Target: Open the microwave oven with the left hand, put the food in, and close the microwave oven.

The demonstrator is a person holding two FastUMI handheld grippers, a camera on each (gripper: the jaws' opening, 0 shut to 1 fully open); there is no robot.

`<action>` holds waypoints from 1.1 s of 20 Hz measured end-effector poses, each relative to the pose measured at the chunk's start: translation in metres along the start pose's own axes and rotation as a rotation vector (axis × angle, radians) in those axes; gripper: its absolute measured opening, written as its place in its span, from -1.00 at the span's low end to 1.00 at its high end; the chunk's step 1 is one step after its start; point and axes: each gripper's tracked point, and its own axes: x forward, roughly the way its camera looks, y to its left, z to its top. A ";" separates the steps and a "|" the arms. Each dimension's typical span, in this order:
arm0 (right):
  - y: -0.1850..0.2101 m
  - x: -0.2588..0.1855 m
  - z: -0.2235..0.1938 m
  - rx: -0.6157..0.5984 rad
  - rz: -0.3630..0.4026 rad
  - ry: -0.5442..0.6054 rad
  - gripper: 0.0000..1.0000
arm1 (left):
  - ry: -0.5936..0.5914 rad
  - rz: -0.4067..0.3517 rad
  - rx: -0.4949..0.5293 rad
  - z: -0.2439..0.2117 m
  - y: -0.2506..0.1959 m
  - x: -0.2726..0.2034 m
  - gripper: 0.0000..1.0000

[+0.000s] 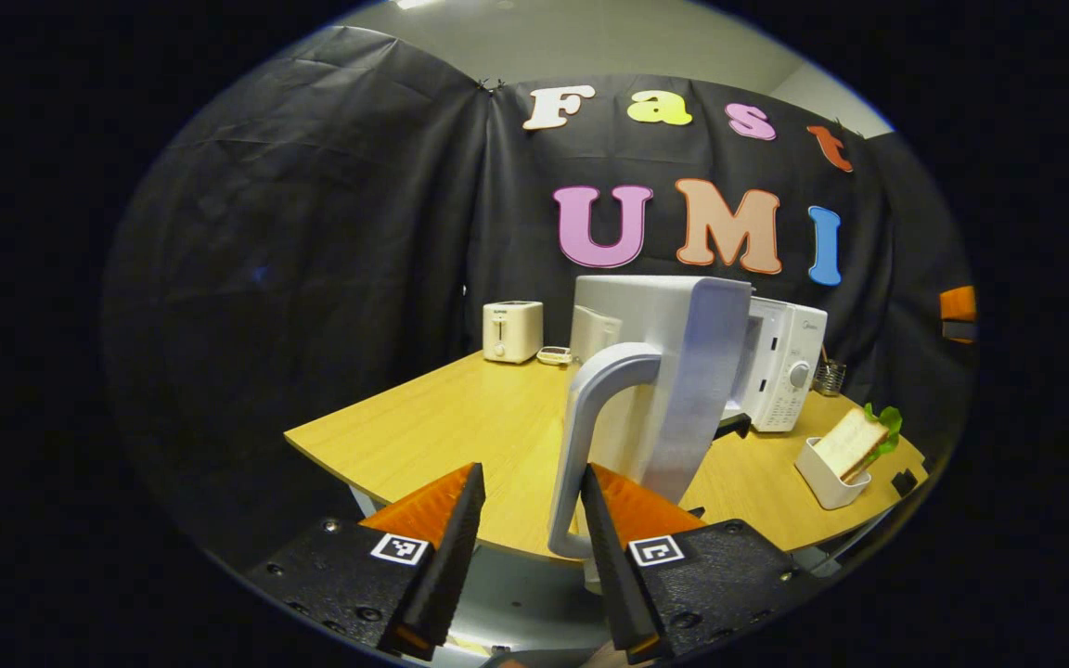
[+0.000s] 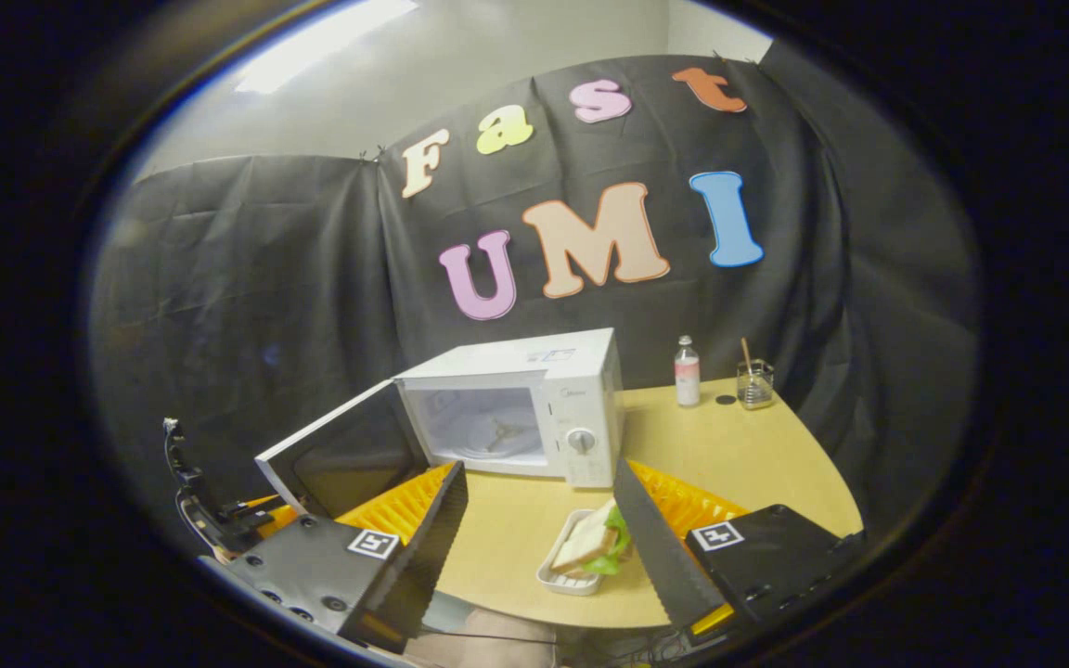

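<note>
The white microwave (image 2: 534,399) stands on the wooden table (image 2: 729,455) with its door (image 2: 340,459) swung wide and its cavity (image 2: 483,427) bare. In the left gripper view the door's grey handle (image 1: 590,427) rises between the fingers of my left gripper (image 1: 532,482). That gripper is open, and the handle lies close to the right finger (image 1: 613,520). A sandwich (image 2: 590,543) with green lettuce leans in a small white tray (image 2: 558,580) in front of the oven. My right gripper (image 2: 539,468) hovers open just above and behind it. From the left gripper view the sandwich (image 1: 855,443) sits at the far right.
A white toaster (image 1: 512,331) and a small timer (image 1: 554,354) stand at the table's back left. A bottle (image 2: 686,371) and a glass jar (image 2: 754,382) stand to the right of the oven. The table's curved front edge (image 1: 405,482) runs just beyond my left fingers.
</note>
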 end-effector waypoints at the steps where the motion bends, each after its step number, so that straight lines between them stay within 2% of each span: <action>1: 0.003 0.004 -0.004 0.002 0.008 0.007 0.79 | -0.002 0.013 -0.004 0.000 0.009 -0.001 0.46; 5: 0.004 0.021 -0.018 0.011 0.019 0.043 0.77 | -0.001 0.085 -0.007 0.002 0.041 -0.007 1.00; 9: -0.007 0.036 -0.029 0.027 0.000 0.079 0.79 | -0.033 0.237 0.057 0.016 0.094 -0.012 0.99; 14: -0.029 0.049 -0.046 0.035 -0.049 0.175 0.79 | -0.072 0.368 0.027 0.040 0.143 -0.018 0.99; 15: -0.039 0.051 -0.053 0.037 -0.070 0.214 0.97 | -0.083 0.387 0.021 0.044 0.151 -0.017 0.99; 18: -0.058 0.057 -0.067 0.056 -0.105 0.316 0.97 | -0.116 0.428 -0.002 0.058 0.169 -0.012 0.96; 21: -0.072 0.065 -0.086 0.078 -0.105 0.432 0.97 | -0.111 0.418 0.000 0.063 0.173 0.008 0.92; 22: -0.076 0.066 -0.092 0.102 -0.105 0.475 0.80 | -0.104 0.422 0.007 0.061 0.176 0.013 0.92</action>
